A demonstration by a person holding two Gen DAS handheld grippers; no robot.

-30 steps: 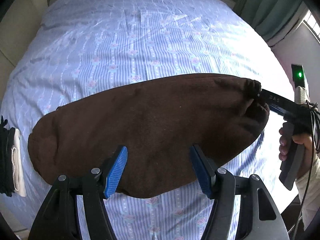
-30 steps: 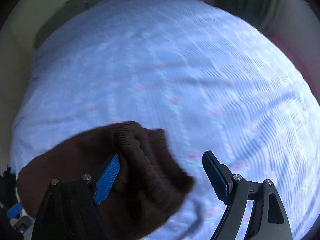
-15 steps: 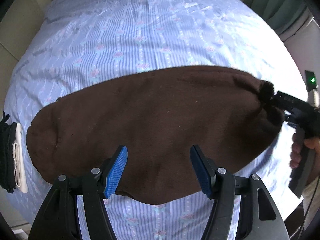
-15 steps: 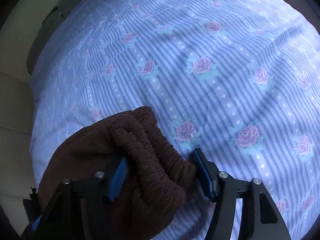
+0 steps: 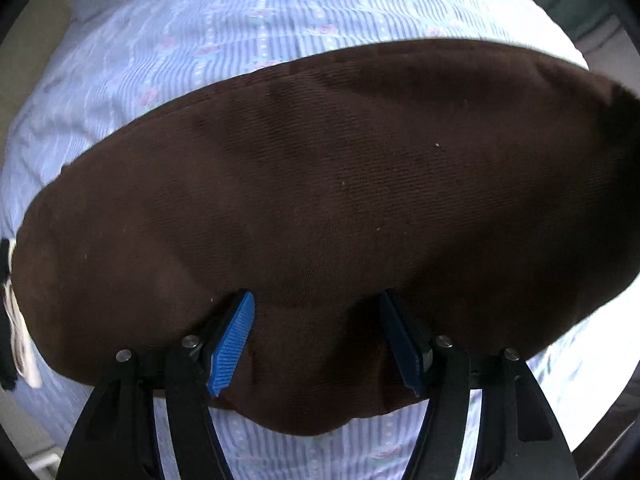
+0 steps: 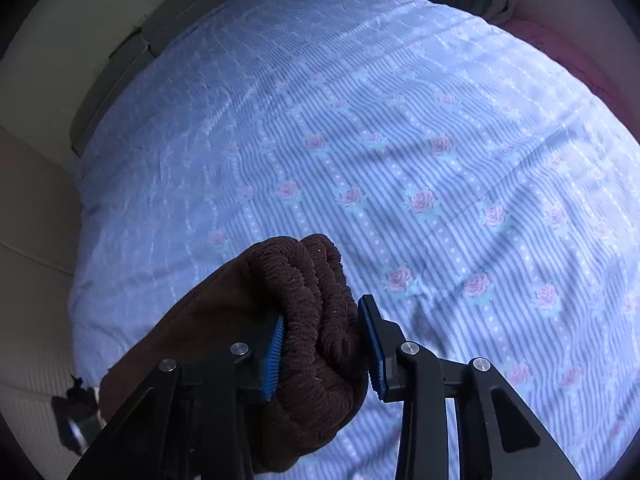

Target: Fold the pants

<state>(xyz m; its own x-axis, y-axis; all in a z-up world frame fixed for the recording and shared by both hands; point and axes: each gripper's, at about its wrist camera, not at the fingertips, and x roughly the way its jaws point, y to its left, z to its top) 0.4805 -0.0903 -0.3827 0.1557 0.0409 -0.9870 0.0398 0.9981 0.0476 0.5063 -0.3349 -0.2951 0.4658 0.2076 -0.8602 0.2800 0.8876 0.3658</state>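
Brown pants (image 5: 340, 200) lie on the striped bed (image 6: 400, 160) — right gripper (image 6: 322, 344) has just closed on their ribbed waistband; left gripper (image 5: 316, 336) fingers spread wide over the fabric.

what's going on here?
A person with a handheld gripper in each hand is folding brown pants on a bed with a floral striped sheet. The right gripper has just been closing, and its pads now pinch the bunched ribbed end of the pants. The left gripper sits open, pressed down over the near edge of the pants, fabric between its fingers but not pinched. The pants lie flat across the bed.
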